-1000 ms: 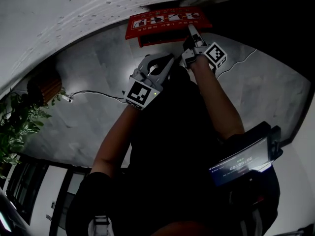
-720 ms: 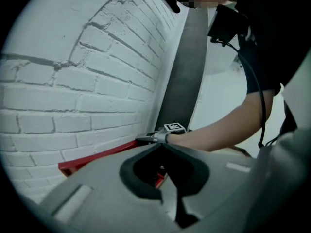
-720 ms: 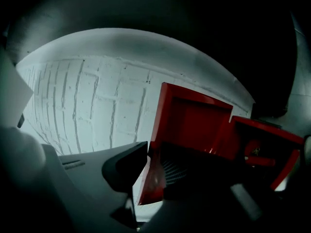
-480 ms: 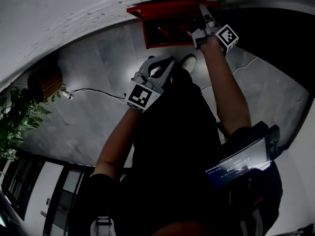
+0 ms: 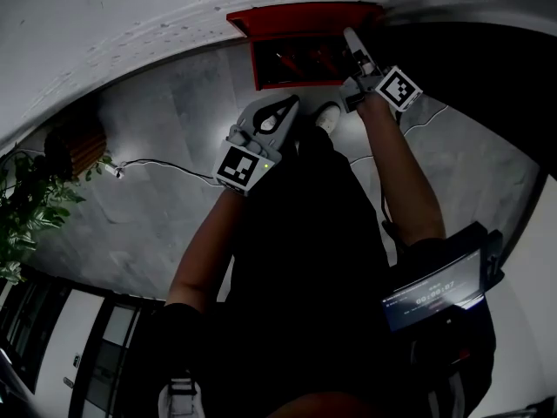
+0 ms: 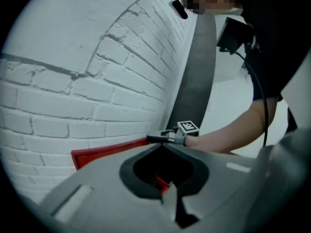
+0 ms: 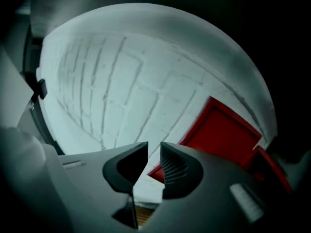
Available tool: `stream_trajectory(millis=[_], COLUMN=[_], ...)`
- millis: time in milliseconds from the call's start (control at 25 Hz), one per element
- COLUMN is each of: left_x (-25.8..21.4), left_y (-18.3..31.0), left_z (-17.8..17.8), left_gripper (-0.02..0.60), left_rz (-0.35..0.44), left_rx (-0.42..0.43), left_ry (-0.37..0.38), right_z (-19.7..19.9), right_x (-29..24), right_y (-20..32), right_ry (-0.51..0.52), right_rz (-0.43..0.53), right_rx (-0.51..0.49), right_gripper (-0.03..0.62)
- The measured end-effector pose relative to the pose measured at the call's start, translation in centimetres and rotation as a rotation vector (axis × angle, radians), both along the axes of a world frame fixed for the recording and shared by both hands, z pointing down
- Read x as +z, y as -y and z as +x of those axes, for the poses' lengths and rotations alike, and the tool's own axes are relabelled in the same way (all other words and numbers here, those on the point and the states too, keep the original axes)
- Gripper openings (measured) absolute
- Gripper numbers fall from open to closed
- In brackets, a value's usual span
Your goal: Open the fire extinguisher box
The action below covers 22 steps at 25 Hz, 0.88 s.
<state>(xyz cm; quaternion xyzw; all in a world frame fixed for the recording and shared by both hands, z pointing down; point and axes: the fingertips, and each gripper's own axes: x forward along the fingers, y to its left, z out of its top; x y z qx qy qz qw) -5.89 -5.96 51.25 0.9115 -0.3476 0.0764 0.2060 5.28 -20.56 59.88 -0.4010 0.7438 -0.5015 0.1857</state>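
The red fire extinguisher box [image 5: 296, 55] sits on the floor against the white brick wall [image 5: 113, 33], lid up; the right gripper [image 5: 352, 42] hovers at its right edge, jaws narrowly apart, closing on nothing; the left gripper [image 5: 285, 110] hangs nearer the person, jaws pressed together, empty.

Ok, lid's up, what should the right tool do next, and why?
Probably draw the right tool back from the box: its lid appears to stand open against the brick wall, and the tool's closing jaws have nothing between them.
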Motion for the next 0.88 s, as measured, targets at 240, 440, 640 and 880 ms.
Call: stream_trajectory(millis=[240,440,640,880], left_x=[-7.4,-13.8,-18.8,-23.1], left_y=[-0.1,-2.6,-5.1,-5.9], left_z=[0.6,1.8,3.0,3.3], left_gripper=[0.002,0.002,0.002,0.002], left_rz=[0.081,0.147,0.186,0.227], left_rx=[0.03,0.082,0.119,0.131], left_ry=[-0.048,-0.075,-0.099,-0.089], right_z=[-1.6,-3.9,-5.3,-5.6], right_x=[-12.4,-22.6,-29.3,-34.2], right_y=[-7.3,-13.9,-18.4,-20.6], right_ry=[-0.31,-0.485,-0.554,-0.574], right_rz=[0.367,0.657,0.781,0.845], right_rx=[-0.28,-0.434,-0.522,-0.537], right_gripper=[0.012,0.009,0.009,0.009])
